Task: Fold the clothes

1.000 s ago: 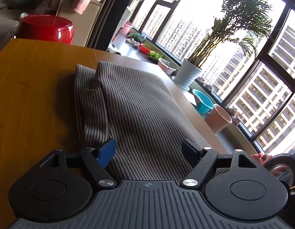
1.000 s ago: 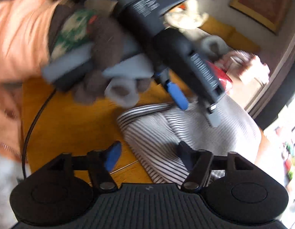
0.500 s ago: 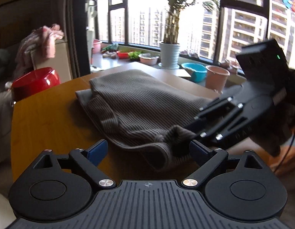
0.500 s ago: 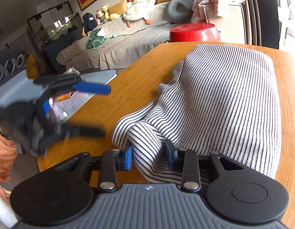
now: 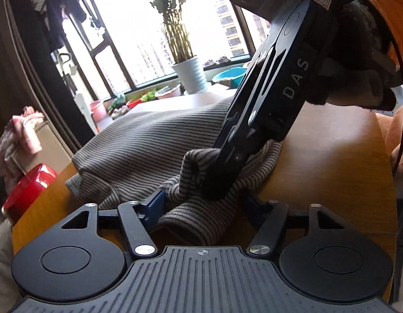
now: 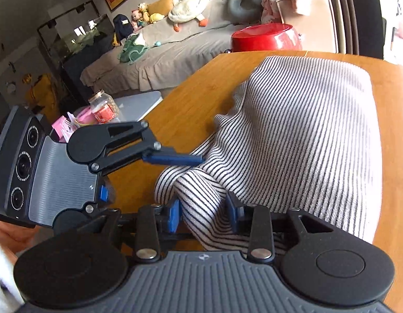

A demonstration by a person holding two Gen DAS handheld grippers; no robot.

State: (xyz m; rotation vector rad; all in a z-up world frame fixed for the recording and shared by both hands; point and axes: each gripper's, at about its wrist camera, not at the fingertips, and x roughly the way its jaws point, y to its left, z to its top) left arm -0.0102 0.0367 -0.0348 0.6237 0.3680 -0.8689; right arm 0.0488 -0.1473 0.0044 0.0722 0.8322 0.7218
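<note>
A grey and black striped garment (image 5: 149,146) lies on the wooden table (image 5: 326,172), also in the right wrist view (image 6: 300,135). A bunched sleeve end (image 5: 199,219) lies between the jaws of my left gripper (image 5: 204,208), which stand open around it. My right gripper (image 6: 203,215) has its jaws on either side of a rolled fold (image 6: 199,203) of the same sleeve, closed on it. In the left wrist view the right gripper (image 5: 222,182) comes down from the upper right onto the fold. In the right wrist view the left gripper (image 6: 175,159) reaches in from the left.
A red bowl (image 6: 264,37) sits past the table's far edge, beside a sofa (image 6: 175,41) with soft toys. A jar (image 6: 103,107) and a grey tray (image 6: 139,104) stand off the table's left side. A potted plant (image 5: 188,75) and basins stand by the window.
My left gripper has moved in close so that the sleeve end lies between its jaws. My right gripper has stayed on the fold, and the sleeve is more bunched.
</note>
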